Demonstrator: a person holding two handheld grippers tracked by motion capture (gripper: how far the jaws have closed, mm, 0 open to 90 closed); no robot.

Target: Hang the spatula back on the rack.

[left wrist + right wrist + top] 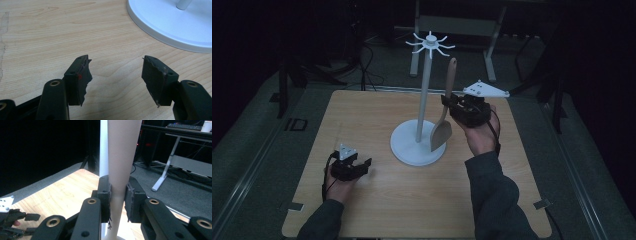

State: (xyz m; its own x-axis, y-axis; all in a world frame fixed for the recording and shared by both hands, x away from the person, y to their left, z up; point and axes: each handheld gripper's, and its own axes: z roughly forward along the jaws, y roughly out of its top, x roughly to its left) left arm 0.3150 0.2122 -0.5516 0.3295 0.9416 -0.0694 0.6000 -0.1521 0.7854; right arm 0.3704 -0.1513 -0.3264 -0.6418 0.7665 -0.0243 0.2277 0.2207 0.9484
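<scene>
A white stand [422, 100] with a round base [412, 148] and hook arms at its top [430, 44] rises from the middle of the wooden table. My right gripper [451, 104] is shut on the handle of a wooden spatula [443, 114], held upright just right of the pole, blade down over the base. In the right gripper view the handle [120, 167] sits between the closed jaws, with the pole [104, 147] behind it. My left gripper [362, 166] rests open at the table's front left; its own view shows spread jaws [115, 75] over bare wood and the stand's base [172, 25].
The wooden table [362, 120] ends at dark grey flooring on all sides. A desk frame [457, 30] stands behind the table. My left gripper [27, 222] also appears low at the left of the right gripper view.
</scene>
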